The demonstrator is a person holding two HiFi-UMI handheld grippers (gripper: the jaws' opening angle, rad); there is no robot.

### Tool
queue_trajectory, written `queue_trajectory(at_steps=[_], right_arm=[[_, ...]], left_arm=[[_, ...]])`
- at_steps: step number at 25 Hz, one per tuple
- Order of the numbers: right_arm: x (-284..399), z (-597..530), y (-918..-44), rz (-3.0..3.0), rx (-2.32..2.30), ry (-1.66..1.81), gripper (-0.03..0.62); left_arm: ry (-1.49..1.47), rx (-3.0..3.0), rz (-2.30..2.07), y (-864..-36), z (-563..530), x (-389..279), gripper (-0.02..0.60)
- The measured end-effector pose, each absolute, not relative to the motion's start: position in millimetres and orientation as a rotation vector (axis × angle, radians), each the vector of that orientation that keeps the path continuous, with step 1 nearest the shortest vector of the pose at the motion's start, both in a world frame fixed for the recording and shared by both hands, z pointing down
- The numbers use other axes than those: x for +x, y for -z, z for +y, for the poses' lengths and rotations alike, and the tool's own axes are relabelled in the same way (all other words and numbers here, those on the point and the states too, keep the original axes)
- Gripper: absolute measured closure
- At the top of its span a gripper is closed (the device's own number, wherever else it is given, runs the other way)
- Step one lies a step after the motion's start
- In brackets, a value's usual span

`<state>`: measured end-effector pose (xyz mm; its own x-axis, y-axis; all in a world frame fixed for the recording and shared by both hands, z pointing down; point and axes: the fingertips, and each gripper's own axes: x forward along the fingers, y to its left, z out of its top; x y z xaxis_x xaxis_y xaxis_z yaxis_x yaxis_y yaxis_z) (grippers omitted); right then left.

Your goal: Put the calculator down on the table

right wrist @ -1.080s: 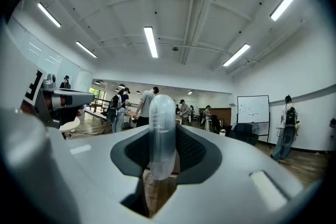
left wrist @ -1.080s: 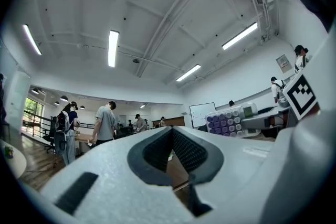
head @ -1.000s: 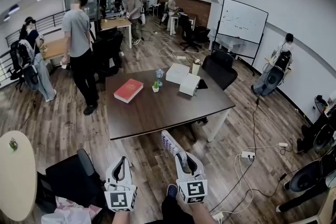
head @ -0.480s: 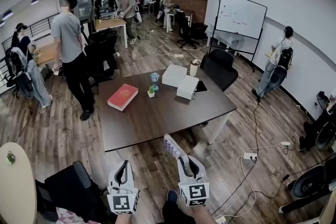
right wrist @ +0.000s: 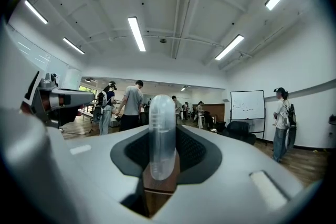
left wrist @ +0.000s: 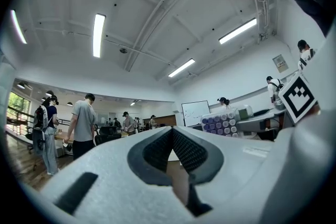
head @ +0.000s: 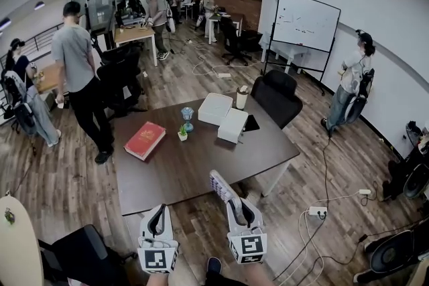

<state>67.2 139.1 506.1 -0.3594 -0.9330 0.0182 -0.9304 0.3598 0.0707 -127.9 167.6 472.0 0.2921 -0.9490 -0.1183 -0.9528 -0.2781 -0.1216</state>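
The white calculator [head: 221,187] with purple keys sticks out forward from my right gripper [head: 240,205], which is shut on it just short of the near edge of the dark brown table [head: 201,164]. In the right gripper view the calculator [right wrist: 161,134] stands edge-on between the pads of the right gripper [right wrist: 161,128]. My left gripper [head: 158,207] hovers beside it at the same height, shut and empty. In the left gripper view the left gripper [left wrist: 171,129] has its pads meeting at the tip, and the calculator's [left wrist: 222,123] keys show to the right.
On the table lie a red book [head: 145,139], two white boxes [head: 216,108], a small potted plant [head: 182,134] and a cup [head: 241,98]. A black chair [head: 277,90] stands behind it. A person [head: 79,77] stands at its left. Cables and a power strip [head: 316,211] lie on the floor.
The table has come nearer in the head view. Both grippers have moved forward toward its near edge, the calculator still held in the right one.
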Motion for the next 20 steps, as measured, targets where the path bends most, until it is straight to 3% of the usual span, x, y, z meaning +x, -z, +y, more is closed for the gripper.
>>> queue_trajectory(at_steps=[9,20], right_arm=[[98,54,-510,-2.576,1.742,0.028,0.479],[93,-5,-523,-2.580,1.699,-0.022,0.479]], left_arm=[[0.008,-2.382,1.781,-480,85,-91,0.587],[0.022,-2.379,1.809,-492,22,-94,0.588]])
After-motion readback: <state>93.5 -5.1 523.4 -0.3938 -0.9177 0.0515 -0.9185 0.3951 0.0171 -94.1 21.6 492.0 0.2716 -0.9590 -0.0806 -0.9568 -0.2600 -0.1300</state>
